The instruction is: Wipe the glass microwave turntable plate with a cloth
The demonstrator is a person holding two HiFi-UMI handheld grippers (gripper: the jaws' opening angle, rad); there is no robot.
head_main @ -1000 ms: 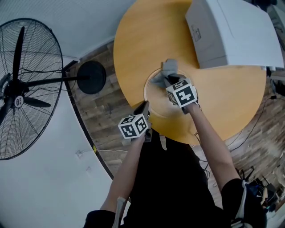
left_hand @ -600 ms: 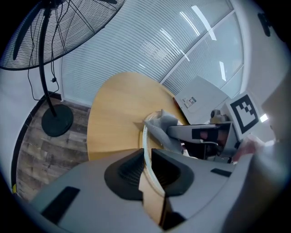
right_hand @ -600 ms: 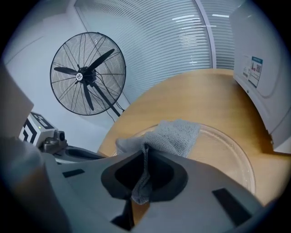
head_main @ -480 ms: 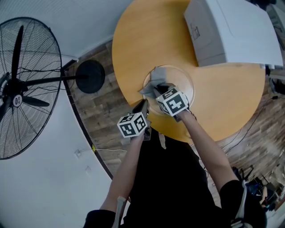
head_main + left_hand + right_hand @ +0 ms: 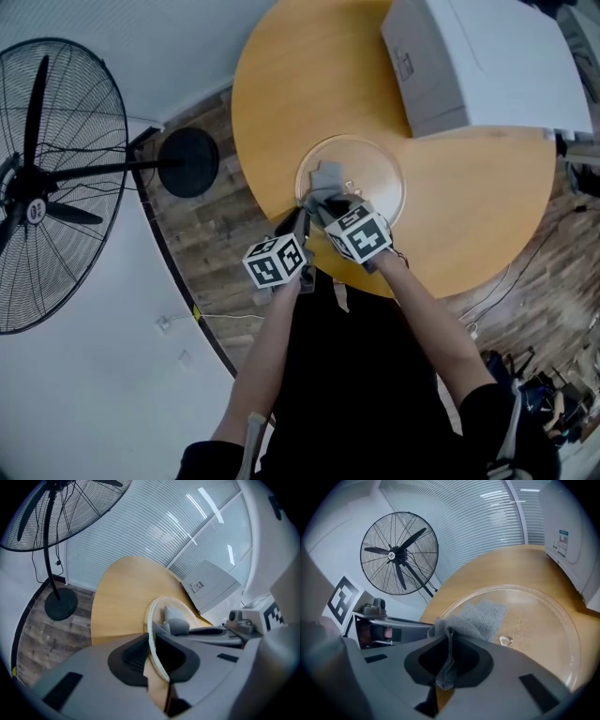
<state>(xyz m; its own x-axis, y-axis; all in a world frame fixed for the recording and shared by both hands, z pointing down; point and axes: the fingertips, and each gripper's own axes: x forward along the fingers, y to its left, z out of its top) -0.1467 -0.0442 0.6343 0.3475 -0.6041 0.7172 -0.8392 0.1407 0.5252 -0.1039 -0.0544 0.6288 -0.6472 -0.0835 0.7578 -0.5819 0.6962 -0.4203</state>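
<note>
The clear glass turntable plate [image 5: 373, 169] lies on the round wooden table [image 5: 300, 75], near its front edge. My left gripper [image 5: 302, 218] has the plate's near-left rim [image 5: 151, 625] between its pads, and its jaws are closing on it. My right gripper [image 5: 328, 201] is shut on a grey cloth [image 5: 480, 617], pinched as a fold between the jaws. The cloth's free part spreads flat on the plate's [image 5: 534, 620] near-left area, close beside the left gripper [image 5: 389, 625]. In the left gripper view the cloth [image 5: 176, 620] and the right gripper [image 5: 211, 631] lie just beyond the held rim.
A white microwave [image 5: 487, 66] stands on the table at the back right, close to the plate's far edge. A tall pedestal fan [image 5: 47, 178] stands on the wooden floor to the left, its round base [image 5: 190, 162] near the table's edge.
My right gripper has dragged the cloth across the plate from its far side to the near-left edge, toward me. The left gripper has kept its place on the rim.
</note>
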